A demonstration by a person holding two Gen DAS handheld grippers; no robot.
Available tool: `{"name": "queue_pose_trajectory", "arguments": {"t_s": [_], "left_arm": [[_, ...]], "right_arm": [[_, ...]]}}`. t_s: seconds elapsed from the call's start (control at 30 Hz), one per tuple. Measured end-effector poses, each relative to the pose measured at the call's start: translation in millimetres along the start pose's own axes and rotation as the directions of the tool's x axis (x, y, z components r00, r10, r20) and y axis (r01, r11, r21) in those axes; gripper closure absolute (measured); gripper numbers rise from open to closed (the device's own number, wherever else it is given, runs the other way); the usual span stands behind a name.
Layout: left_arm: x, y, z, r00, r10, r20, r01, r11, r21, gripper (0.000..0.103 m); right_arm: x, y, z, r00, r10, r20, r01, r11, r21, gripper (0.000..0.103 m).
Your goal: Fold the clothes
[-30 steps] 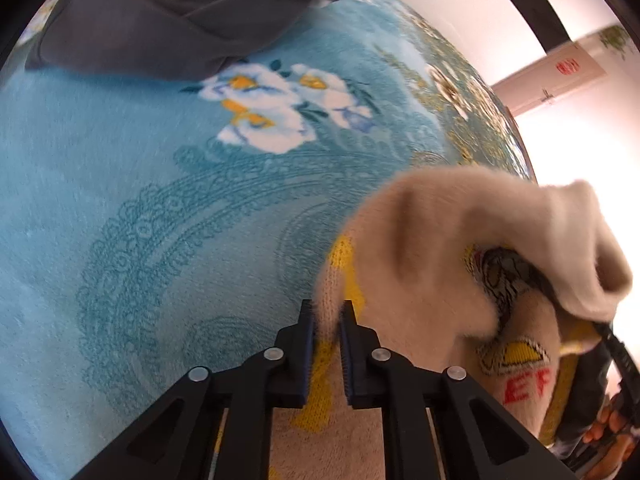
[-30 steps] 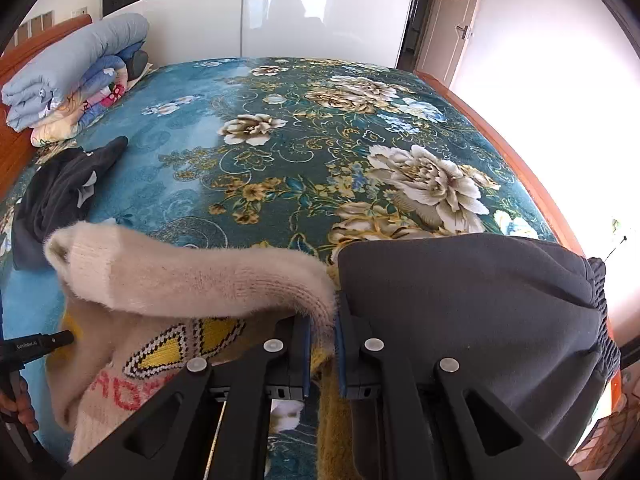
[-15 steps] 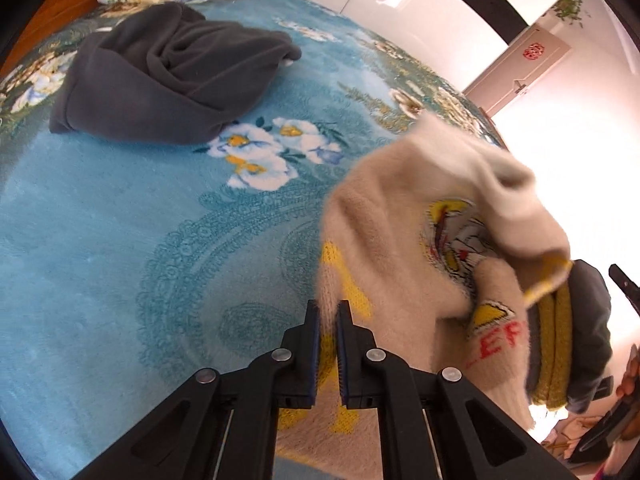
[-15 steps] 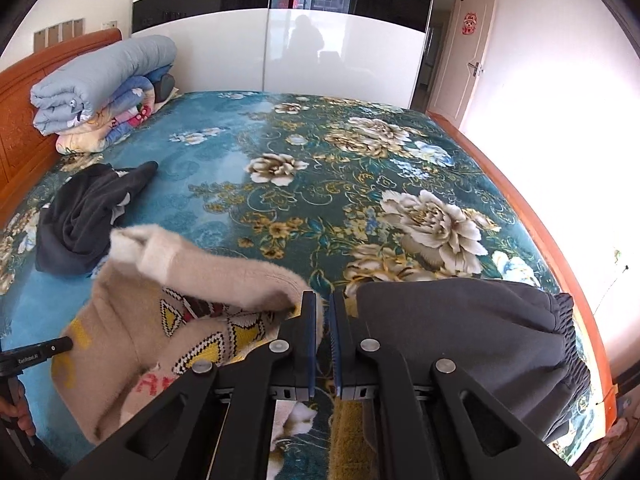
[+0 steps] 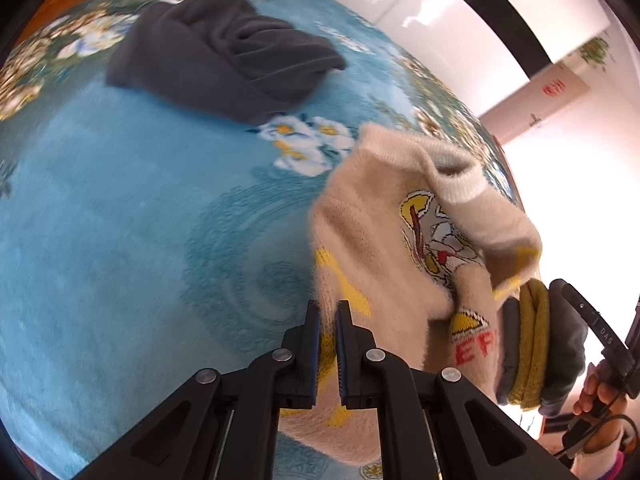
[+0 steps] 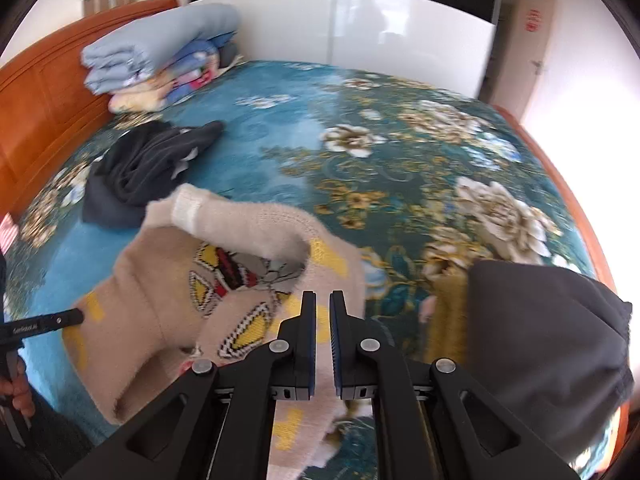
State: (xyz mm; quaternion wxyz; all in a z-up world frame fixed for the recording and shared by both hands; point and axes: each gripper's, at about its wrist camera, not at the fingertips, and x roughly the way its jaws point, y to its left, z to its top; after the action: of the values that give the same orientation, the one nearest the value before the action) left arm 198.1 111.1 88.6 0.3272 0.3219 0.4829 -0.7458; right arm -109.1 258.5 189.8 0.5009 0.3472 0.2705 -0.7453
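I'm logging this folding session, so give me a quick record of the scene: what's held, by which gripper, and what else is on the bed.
held item: beige sweater with a cartoon pattern, lifted off the bed
left gripper: shut on the sweater's edge
right gripper: shut on the sweater's edge
surface: blue floral bedspread
other clothes: dark garment bunched near the headboard; gray garment at the right
bedding: folded quilts stacked against the wooden headboard
fold status: not yet done

Sweater (image 6: 224, 304) above bedspread (image 6: 400, 184), pinched between left gripper (image 5: 328, 312) and right gripper (image 6: 322, 300). Crumpled garment (image 6: 140, 172) behind sweater. Folded quilts (image 6: 160, 52) against headboard (image 6: 48, 112). Trousers (image 6: 540, 340) right of sweater.
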Motion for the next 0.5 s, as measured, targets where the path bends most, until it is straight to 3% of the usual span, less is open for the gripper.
{"name": "queue_pose_trajectory", "arguments": {"t_s": [0.07, 0.13, 0.2, 0.27, 0.5], "left_arm": [[3.7, 4.8, 1.0, 1.000, 0.008, -0.011, -0.008, 1.000, -0.017, 0.096], [10.1, 7.2, 2.1, 0.999, 0.020, -0.028, -0.021, 0.999, -0.026, 0.096], [14.8, 8.9, 2.7, 0.999, 0.024, -0.038, -0.026, 0.999, -0.037, 0.096], [20.4, 10.5, 4.1, 0.998, 0.028, -0.049, -0.030, 0.998, -0.048, 0.096], [42.1, 16.2, 6.8, 0.992, 0.061, -0.114, -0.070, 0.995, -0.075, 0.095]], "right_arm": [[11.2, 19.0, 8.5, 1.000, 0.021, -0.009, -0.022, 0.996, -0.081, 0.096], [24.2, 36.0, 18.3, 1.000, 0.021, -0.022, -0.024, 0.987, -0.161, 0.083], [37.2, 53.4, 29.1, 0.999, 0.020, -0.025, -0.025, 0.971, -0.236, 0.059], [53.4, 65.5, 39.7, 0.999, 0.007, -0.044, -0.020, 0.955, -0.297, 0.051], [122.5, 83.0, 48.1, 0.975, -0.129, -0.182, 0.036, 0.896, -0.442, 0.051]]}}
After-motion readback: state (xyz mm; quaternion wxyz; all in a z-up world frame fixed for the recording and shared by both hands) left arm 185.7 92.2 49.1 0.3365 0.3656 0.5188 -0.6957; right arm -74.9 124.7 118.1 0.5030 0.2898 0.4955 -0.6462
